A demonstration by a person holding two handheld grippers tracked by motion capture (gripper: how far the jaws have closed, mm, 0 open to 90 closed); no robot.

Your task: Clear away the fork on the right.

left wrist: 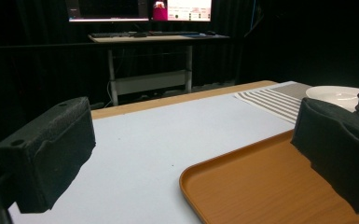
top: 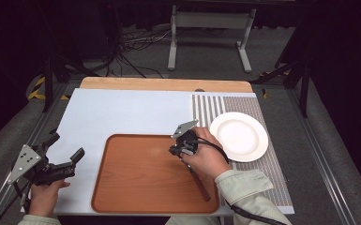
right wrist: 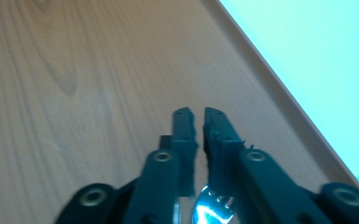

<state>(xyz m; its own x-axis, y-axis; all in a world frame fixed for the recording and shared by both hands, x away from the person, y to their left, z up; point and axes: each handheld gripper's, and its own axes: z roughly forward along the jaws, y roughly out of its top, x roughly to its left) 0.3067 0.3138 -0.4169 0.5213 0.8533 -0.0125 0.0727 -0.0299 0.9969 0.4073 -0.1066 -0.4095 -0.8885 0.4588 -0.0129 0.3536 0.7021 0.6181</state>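
Wooden tray (top: 136, 187) as landmark, white plate (top: 238, 136) empty to its right, right gripper (top: 180, 149) over tray clenched on fork (right wrist: 213, 211), left gripper (top: 63, 152) left of tray, jaws released.

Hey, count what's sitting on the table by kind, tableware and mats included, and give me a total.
Wooden tray: 1
White plate: 1
Striped placemat: 1
Pale blue mat: 1
Utensil with a brown handle and a shiny metal head, a fork by the tines, clamped in the right gripper: 1
Total: 5
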